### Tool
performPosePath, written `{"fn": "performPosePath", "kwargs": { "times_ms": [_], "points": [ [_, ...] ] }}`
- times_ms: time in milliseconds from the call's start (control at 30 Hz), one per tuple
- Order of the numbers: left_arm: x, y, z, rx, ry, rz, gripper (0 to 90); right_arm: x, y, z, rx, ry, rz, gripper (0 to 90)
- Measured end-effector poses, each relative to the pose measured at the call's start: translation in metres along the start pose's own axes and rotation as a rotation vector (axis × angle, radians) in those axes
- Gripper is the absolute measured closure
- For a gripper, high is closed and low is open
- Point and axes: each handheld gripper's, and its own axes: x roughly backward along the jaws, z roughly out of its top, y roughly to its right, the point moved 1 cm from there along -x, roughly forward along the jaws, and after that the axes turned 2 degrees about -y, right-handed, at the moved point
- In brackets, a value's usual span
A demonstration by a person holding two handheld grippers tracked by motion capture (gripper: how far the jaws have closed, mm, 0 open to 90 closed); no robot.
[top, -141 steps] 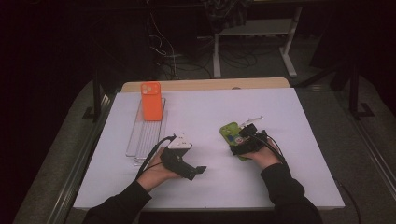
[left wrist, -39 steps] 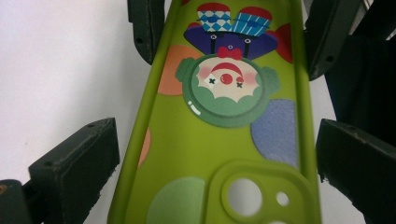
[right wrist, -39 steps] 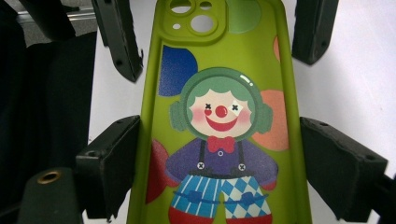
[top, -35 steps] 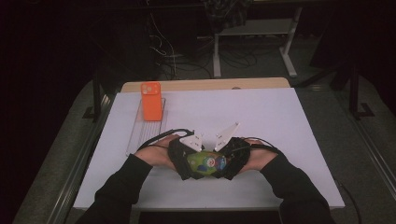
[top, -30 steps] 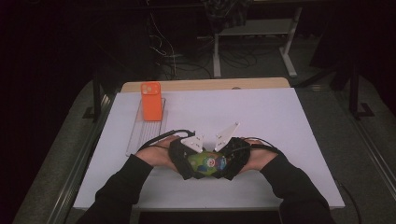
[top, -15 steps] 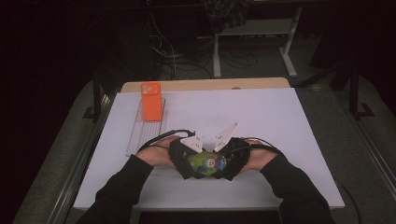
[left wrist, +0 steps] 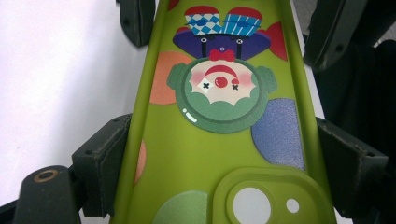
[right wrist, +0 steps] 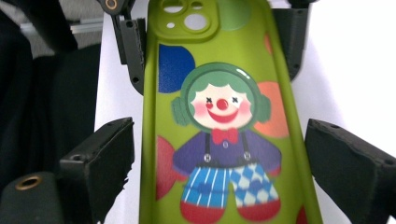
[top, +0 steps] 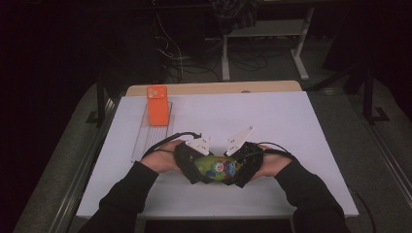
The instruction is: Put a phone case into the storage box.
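Observation:
A green phone case (top: 216,168) printed with a clown lies level between both grippers near the table's front edge. My left gripper (top: 198,169) has its pads (left wrist: 105,158) against both long edges of the case (left wrist: 219,140) at the camera-hole end; its jaws have just been closing. My right gripper (top: 236,170) straddles the other end of the case (right wrist: 219,116). Its jaws have just been opening, and a thin gap shows beside its pads (right wrist: 105,161).
An orange phone (top: 157,105) stands upright on a clear tray (top: 145,138) at the back left of the white table (top: 282,126). A wooden strip runs along the far edge. The floor beyond is dark, with cables and desk legs.
Over the last second the hands and the case stay where they were. Several seconds ago the grippers were apart, with the case at the right gripper alone.

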Motion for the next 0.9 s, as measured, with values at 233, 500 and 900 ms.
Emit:
{"fn": "performPosePath", "kwargs": {
  "times_ms": [233, 500, 900],
  "points": [
    [0.005, -0.003, -0.002, 0.044, 0.008, 0.048, 14.8, 0.014, 0.009, -0.007, -0.042, 0.063, -0.056, 7.7],
    [0.008, -0.009, -0.008, 0.131, -0.005, 0.117, 14.9, 0.024, 0.015, -0.018, -0.191, 0.092, -0.152, 6.4],
    [0.007, -0.018, -0.010, 0.277, 0.008, 0.259, 15.0, 0.024, 0.017, -0.043, -0.407, 0.118, -0.337, 2.8]
  ]
}}
